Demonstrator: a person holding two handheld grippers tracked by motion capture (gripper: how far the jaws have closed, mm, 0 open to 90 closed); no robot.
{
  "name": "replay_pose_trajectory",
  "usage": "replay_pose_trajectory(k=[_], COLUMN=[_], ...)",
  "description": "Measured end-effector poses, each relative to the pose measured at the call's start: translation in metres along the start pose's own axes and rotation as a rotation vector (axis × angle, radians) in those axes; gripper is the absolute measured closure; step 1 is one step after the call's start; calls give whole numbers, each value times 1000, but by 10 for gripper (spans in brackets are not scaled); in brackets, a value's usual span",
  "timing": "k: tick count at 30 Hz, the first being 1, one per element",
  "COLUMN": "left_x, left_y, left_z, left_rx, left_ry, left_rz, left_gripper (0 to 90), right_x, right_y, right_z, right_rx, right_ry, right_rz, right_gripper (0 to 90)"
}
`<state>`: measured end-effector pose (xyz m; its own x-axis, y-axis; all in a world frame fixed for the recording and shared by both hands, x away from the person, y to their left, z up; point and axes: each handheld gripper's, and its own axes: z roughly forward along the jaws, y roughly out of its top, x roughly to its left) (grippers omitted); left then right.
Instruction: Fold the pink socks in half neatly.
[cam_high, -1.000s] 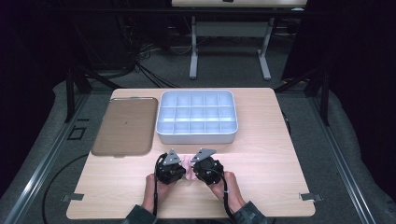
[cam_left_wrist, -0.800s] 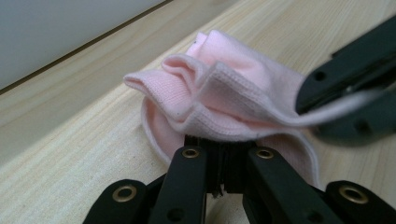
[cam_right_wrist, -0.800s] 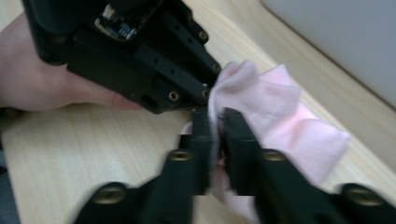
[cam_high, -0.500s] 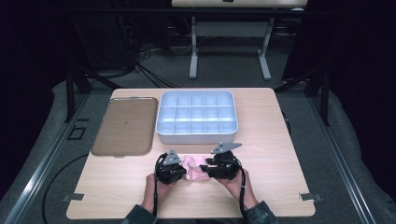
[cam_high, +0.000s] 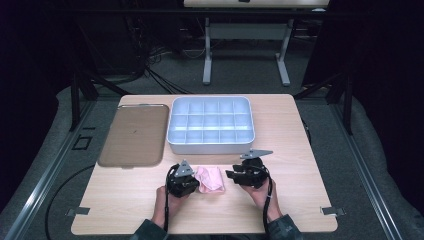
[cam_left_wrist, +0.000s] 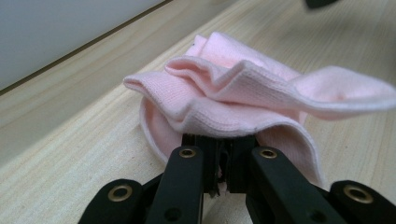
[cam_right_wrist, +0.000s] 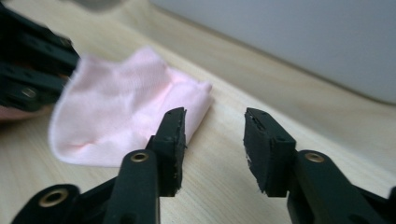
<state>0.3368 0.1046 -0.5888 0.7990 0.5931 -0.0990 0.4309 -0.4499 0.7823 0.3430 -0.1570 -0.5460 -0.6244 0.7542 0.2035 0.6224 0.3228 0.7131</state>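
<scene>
- Plainly, we see the left hand-held gripper (cam_left_wrist: 218, 161) with its jaws pressed together on a fold of the pink cloth (cam_left_wrist: 243, 100), which looks like a small sock; the fabric bunches up above the pinch.
- We judge that this pinch anchors one end of the cloth so the other gripper can take a fresh edge.
- Over on the other side, the right hand-held gripper (cam_right_wrist: 212, 140) has its jaws apart with nothing between them; one jaw tip overlaps the cloth's near edge in its own view, though we cannot tell whether it touches.
- From the high view, the pink cloth (cam_high: 210, 179) lies on the counter (cam_high: 290, 130) near its front edge, about midway along it, between the left hand-held gripper (cam_high: 181, 181) and the right hand-held gripper (cam_high: 248, 174).
- Behind it the white compartment tray (cam_high: 210, 125) sits toward the counter's far edge, its cells looking empty, and the brown flat tray (cam_high: 134, 135) lies beside it at the left edge.
- We get the whole layout from the high view; the left gripper view adds the ribbed folds and the grip itself, while the right gripper view shows the open gap and the cloth's flat part.
</scene>
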Motion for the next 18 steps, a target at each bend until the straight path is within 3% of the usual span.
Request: replay_pose_trajectory(k=[3, 5, 7, 10, 14, 18], left_x=[0, 0, 0, 0, -1, -5], left_y=[0, 0, 0, 0, 2, 3], left_z=[0, 0, 0, 0, -3, -15], left_rx=[-1, 0, -1, -2, -5, -7], left_ry=[0, 0, -1, -12, -16, 29], left_rz=[-3, -1, -2, 1, -18, -21], left_gripper=[865, 864, 863, 833, 657, 506], right_x=[13, 23, 30, 36, 34, 35], right_y=[2, 3, 4, 6, 5, 5], right_z=[22, 37, 48, 53, 53, 50], right_rx=[88, 107, 117, 136, 136, 132], right_ry=[-18, -28, -41, -91, -106, -115], right_rz=[-73, -110, -109, -146, -130, -141], right_gripper=[534, 497, 451, 368, 314, 267])
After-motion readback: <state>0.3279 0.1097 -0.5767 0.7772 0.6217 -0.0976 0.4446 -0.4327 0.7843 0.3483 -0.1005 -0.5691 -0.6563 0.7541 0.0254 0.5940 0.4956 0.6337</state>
